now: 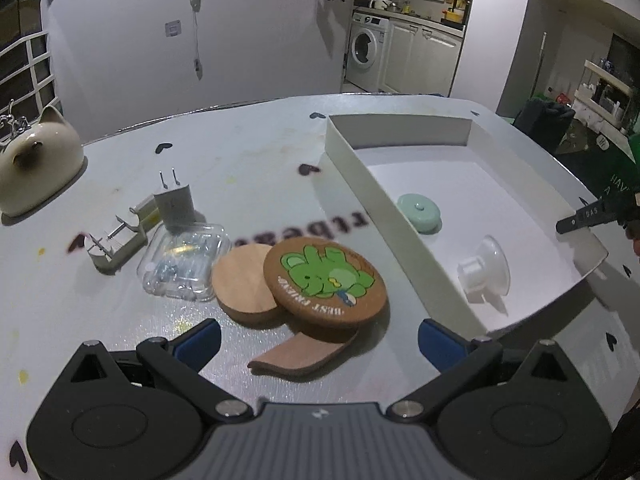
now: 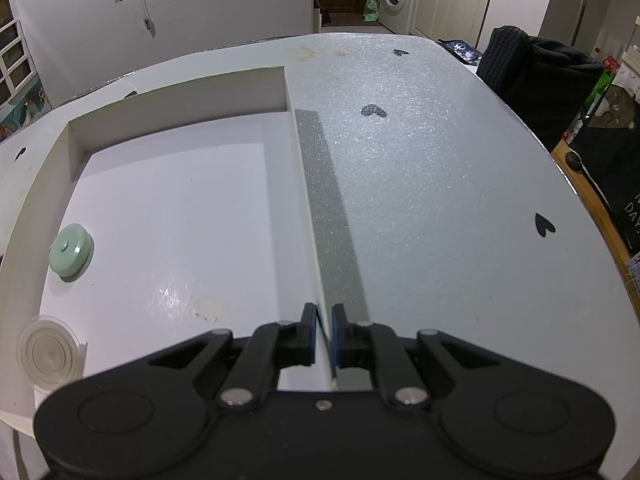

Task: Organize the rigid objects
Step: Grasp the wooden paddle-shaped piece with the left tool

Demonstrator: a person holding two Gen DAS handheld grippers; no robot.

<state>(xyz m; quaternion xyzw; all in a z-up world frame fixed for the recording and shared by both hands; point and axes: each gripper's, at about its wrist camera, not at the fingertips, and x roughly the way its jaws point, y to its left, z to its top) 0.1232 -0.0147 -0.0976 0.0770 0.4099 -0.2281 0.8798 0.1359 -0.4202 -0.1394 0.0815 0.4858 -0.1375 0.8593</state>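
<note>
A white tray [image 1: 352, 184] lies on the table, holding a mint green lid [image 1: 419, 208] and a clear suction cup [image 1: 486, 268]. My left gripper [image 1: 318, 342] is open, just short of a frog-print round coaster [image 1: 326, 280] that overlaps a plain wooden disc [image 1: 242, 284] and a curved wooden piece [image 1: 304, 354]. My right gripper [image 2: 324, 334] is shut on the tray's right wall [image 2: 308, 216]. The mint lid [image 2: 70, 256] and suction cup [image 2: 50, 354] show at the left of the right wrist view.
A clear plastic box [image 1: 186, 260], a white charger plug [image 1: 174, 204] and a small beige clip tool [image 1: 116, 244] lie left of the coasters. A cat-shaped ceramic pot [image 1: 34, 168] stands at the table's left edge. A dark chair back [image 2: 536, 76] stands beyond the right edge.
</note>
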